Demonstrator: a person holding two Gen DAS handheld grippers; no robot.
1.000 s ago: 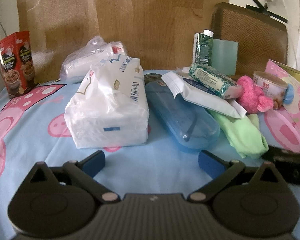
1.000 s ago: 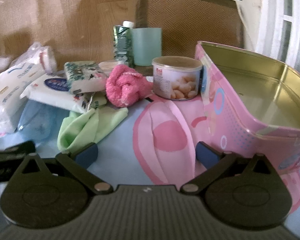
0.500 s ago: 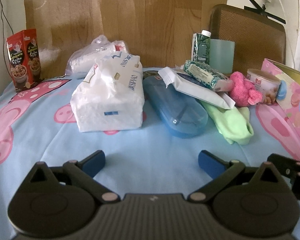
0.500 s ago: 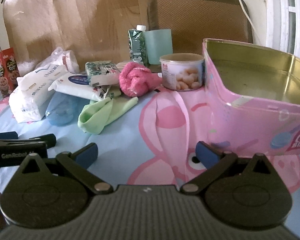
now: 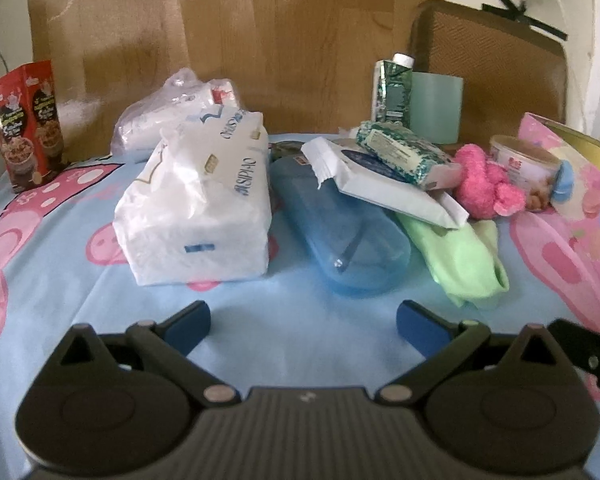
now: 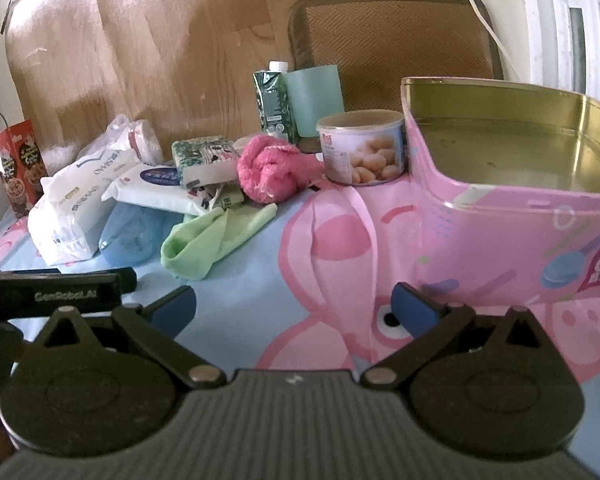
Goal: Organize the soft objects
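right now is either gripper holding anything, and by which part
Nothing is held. The left gripper and right gripper are both open and empty, above the blue sheet, short of the pile of soft things.

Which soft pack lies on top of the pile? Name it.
The small green-and-white patterned tissue pack. It rests on the flat white wipes pack, while the big white tissue bag sits directly on the blue cloth.

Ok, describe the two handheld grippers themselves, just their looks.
Both are matte black plastic. The left gripper and right gripper each have two angled black fingers with blue pads, silver pivot rivets, a ribbed grey centre panel and two round housings topped by triangular cut-outs. Seen from the right wrist view, the left unit's side carries white "GenRobot.AI" lettering. No hands, sleeves or cables show.
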